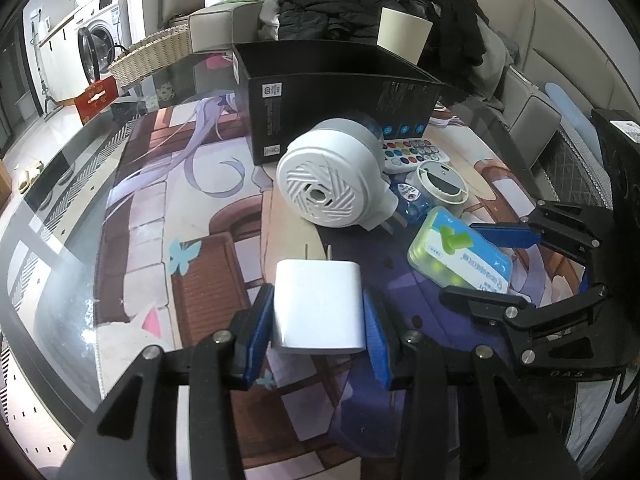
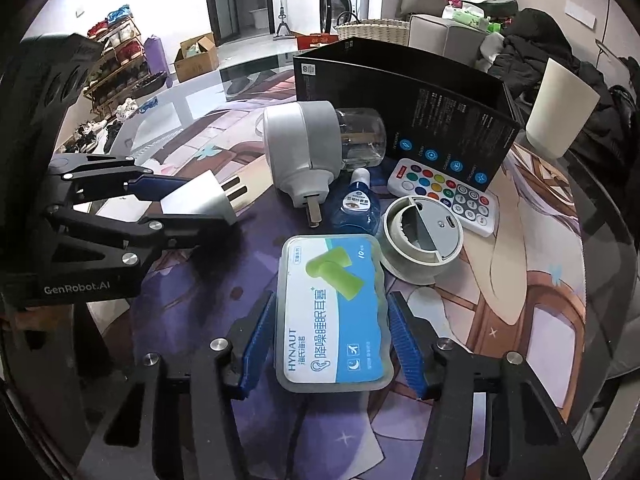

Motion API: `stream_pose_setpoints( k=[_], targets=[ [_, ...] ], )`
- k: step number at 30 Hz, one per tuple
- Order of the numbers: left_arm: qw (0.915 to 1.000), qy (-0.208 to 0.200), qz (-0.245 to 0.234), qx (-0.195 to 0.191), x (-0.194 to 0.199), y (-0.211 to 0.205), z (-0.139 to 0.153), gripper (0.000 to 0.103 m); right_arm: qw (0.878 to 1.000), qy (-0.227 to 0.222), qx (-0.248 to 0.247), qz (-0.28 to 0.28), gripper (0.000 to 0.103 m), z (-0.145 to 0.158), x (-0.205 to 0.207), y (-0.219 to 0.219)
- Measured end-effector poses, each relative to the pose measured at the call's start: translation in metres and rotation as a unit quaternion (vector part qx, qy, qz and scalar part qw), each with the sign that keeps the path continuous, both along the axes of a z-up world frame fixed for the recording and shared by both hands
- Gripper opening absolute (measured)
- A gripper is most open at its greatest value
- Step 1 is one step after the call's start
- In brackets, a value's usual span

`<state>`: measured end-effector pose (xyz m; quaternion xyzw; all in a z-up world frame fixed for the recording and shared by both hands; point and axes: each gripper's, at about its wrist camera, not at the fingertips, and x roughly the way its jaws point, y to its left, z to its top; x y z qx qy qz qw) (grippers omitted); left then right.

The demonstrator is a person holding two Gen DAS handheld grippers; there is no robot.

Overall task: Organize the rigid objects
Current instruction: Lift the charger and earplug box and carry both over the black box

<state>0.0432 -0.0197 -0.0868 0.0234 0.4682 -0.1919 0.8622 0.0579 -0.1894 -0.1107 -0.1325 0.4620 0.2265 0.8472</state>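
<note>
My left gripper [image 1: 318,320] is shut on a white plug adapter [image 1: 318,306], prongs pointing away; it also shows in the right wrist view [image 2: 200,200] held just above the mat. My right gripper [image 2: 334,340] straddles a clear earplug case [image 2: 334,316] with a blue-and-white label; the pads stand close beside it, with a slight gap on each side. The case also shows in the left wrist view [image 1: 460,252]. An open black box [image 1: 332,80] stands behind.
On the printed mat lie a white round plug-in device with a clear bottle [image 2: 304,148], blue eye drops [image 2: 356,204], a colour-button remote [image 2: 444,196] and a round grey puck [image 2: 420,240]. A white cup [image 2: 560,108] stands right of the box. A wicker basket [image 1: 152,56] sits far left.
</note>
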Motion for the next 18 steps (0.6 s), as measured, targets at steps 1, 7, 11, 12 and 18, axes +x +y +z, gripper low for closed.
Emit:
stream_pose_setpoints(
  k=[1, 7, 11, 12, 18],
  targets=[
    [1.0000, -0.002, 0.000, -0.001, 0.000, 0.000, 0.000, 0.041, 1.000, -0.002, 0.003, 0.001, 0.056, 0.000, -0.001, 0.000],
    [0.9995, -0.031, 0.002, -0.007, -0.004, 0.001, 0.011, 0.041, 0.999, -0.029, 0.019, 0.008, 0.056, 0.012, -0.008, 0.002],
    [0.9975, -0.068, 0.007, -0.015, -0.010, 0.003, 0.025, 0.041, 0.997, -0.066, 0.039, 0.005, 0.056, 0.027, -0.013, -0.001],
    [0.9968, -0.078, 0.008, -0.016, -0.012, 0.003, 0.028, 0.041, 0.996, -0.077, 0.042, 0.002, 0.056, 0.031, -0.015, -0.001],
    [0.9832, -0.180, 0.007, -0.029, -0.029, 0.007, 0.060, 0.041, 0.982, -0.173, 0.080, -0.009, 0.056, 0.065, -0.034, -0.008]
  ],
)
